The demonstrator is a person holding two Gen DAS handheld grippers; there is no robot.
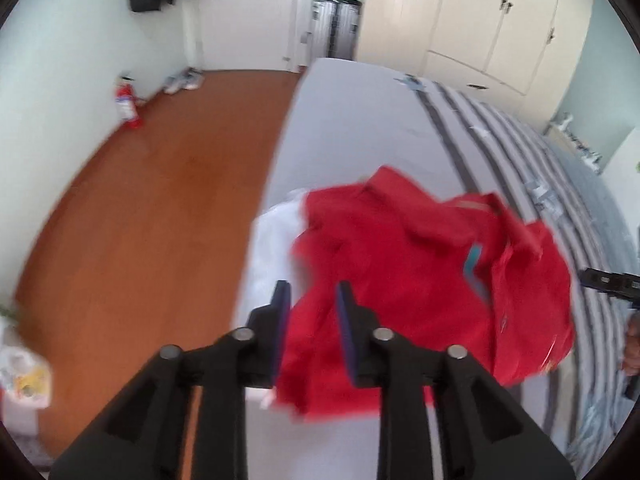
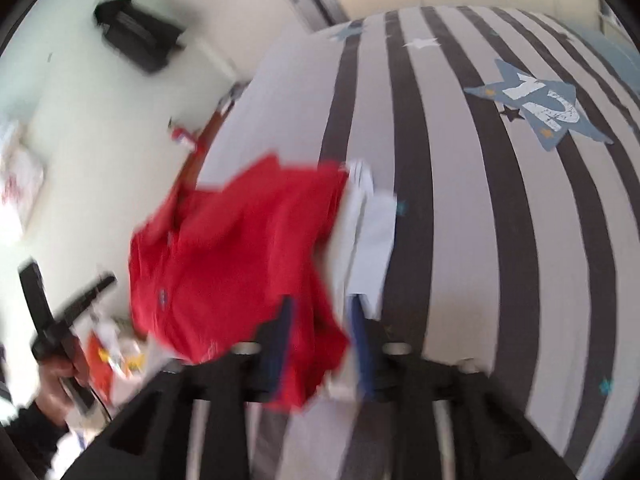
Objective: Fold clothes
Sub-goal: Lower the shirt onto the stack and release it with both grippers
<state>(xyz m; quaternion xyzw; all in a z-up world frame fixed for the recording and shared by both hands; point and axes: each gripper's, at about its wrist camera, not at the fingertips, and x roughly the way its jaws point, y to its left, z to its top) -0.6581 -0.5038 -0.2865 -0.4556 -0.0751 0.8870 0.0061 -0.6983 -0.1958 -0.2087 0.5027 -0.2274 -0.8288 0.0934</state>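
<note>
A red polo shirt (image 1: 404, 268) lies crumpled on the bed over a white garment (image 1: 276, 236). My left gripper (image 1: 312, 292) hovers over the shirt's near left edge, jaws apart, with red cloth showing between and behind them. In the right wrist view the same red shirt (image 2: 228, 264) is motion-blurred beside the white garment (image 2: 372, 232). My right gripper (image 2: 320, 312) is over the shirt's near corner, jaws apart, cloth hanging between them. Whether either gripper touches the cloth is unclear. The right gripper's tip also shows in the left wrist view (image 1: 608, 280).
The bed (image 2: 500, 200) has a grey and dark striped cover with star prints. Wooden floor (image 1: 160, 200) lies left of it, with a red fire extinguisher (image 1: 128, 104), shoes (image 1: 182, 80), a suitcase (image 1: 334, 26) and wardrobe doors (image 1: 480, 16) beyond.
</note>
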